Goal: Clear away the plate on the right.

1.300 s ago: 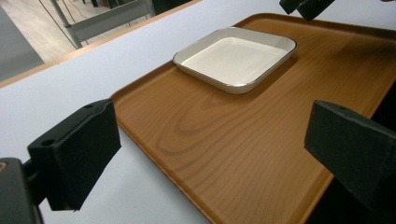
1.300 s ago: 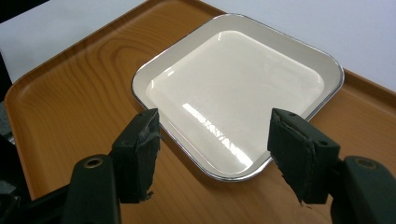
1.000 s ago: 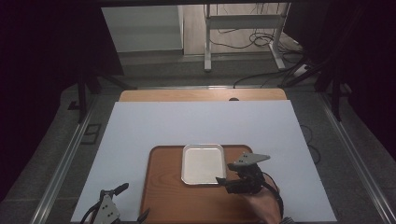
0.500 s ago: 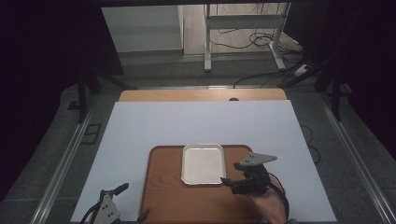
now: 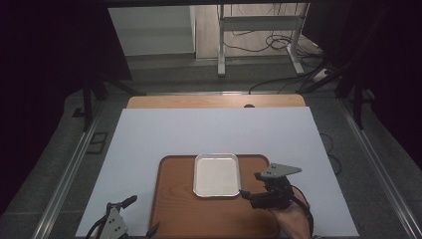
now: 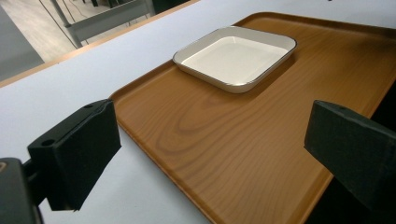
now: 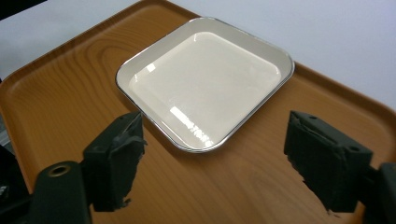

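The high camera sits above my side and looks toward 12 o'clock, down on the desk (image 5: 209, 129). My two gripper cameras look low and close, and both share the wooden tray (image 6: 243, 154) and white dish (image 7: 205, 88).

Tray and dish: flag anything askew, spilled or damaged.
Nothing stands out. The white dish sits flat and empty on the wooden tray, toward its far edge, with no chips or spills visible. The tray lies square on the white table cover.
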`<state>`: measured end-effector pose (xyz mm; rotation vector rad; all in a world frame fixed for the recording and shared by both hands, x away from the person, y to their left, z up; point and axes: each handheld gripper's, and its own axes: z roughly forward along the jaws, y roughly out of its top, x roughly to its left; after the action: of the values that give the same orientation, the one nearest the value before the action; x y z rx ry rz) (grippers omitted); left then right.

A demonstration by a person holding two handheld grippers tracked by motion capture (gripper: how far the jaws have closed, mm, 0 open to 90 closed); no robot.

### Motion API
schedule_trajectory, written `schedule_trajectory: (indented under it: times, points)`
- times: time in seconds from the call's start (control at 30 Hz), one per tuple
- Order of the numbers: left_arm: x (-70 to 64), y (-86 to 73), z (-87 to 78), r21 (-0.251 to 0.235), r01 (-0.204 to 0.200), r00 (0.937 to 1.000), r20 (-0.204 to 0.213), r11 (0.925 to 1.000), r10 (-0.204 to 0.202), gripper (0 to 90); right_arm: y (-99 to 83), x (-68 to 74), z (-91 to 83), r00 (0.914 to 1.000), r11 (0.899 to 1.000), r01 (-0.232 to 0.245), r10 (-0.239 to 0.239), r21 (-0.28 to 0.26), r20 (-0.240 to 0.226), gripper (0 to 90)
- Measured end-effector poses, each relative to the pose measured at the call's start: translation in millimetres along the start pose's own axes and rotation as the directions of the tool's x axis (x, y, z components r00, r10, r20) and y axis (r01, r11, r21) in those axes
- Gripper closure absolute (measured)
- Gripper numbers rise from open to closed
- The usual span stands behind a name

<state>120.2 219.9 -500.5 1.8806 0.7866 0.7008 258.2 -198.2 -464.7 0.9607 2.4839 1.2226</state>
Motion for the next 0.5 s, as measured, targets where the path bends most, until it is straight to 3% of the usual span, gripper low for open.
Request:
schedule_trajectory:
  times: [0.5]
  points:
    - [0.3,0.1,0.4,0.004,0.009,1.0,-0.001,0.9999,-0.009,3.2,-13.2,-6.8,-27.1,0.9982,0.999,0.023,-0.021,-0.037,0.056,6.3]
